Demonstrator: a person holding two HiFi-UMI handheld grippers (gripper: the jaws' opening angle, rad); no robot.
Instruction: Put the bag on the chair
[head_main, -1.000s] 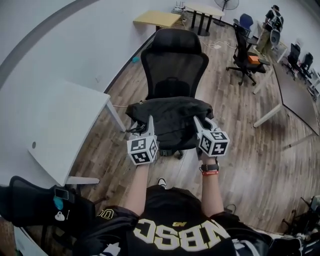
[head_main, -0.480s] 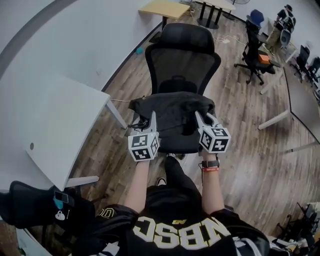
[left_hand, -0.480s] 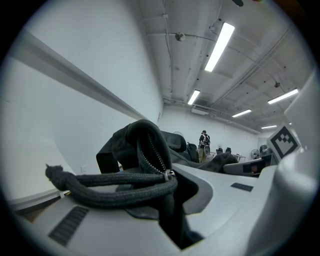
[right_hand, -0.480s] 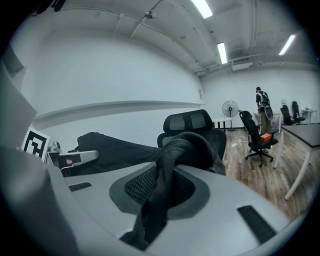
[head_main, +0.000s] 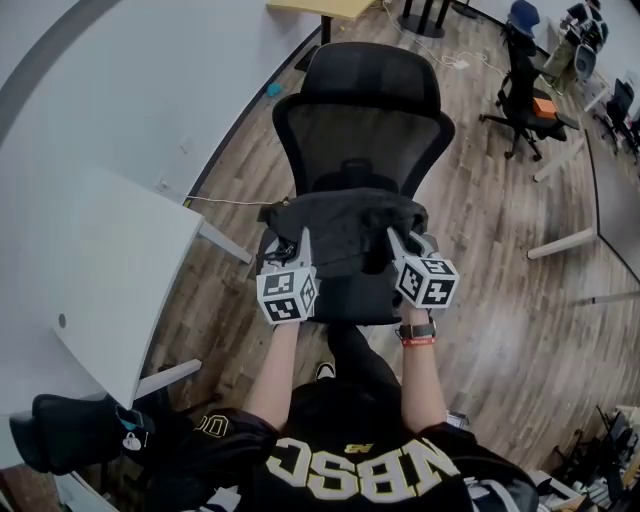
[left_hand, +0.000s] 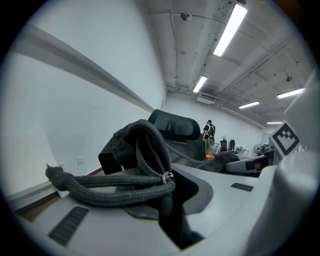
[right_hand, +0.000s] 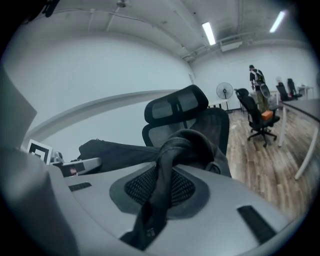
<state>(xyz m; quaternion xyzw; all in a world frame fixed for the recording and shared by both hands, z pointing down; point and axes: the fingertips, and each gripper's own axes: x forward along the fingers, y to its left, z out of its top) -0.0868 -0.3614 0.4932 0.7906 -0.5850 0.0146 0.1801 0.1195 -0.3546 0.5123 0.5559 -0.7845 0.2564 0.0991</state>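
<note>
A black fabric bag (head_main: 345, 228) hangs stretched between my two grippers over the seat of a black mesh office chair (head_main: 365, 130). My left gripper (head_main: 301, 240) is shut on the bag's left edge; in the left gripper view the zipper (left_hand: 150, 160) and a black cord (left_hand: 107, 184) lie pinched between the jaws. My right gripper (head_main: 395, 238) is shut on the bag's right edge, where a fold of black fabric (right_hand: 165, 187) runs between the jaws. The chair's headrest (right_hand: 176, 107) rises behind the bag. The seat is mostly hidden under the bag.
A white table (head_main: 85, 270) stands at the left, by the white wall. Another black chair with an orange item (head_main: 535, 95) and desk legs (head_main: 565, 240) stand at the right on the wood floor. A black object (head_main: 75, 445) lies at lower left. A person (right_hand: 256, 80) stands far off.
The bag and both grippers have come nearer to the chair: the bag now hangs over the seat close to the backrest. Both grips are unchanged.
</note>
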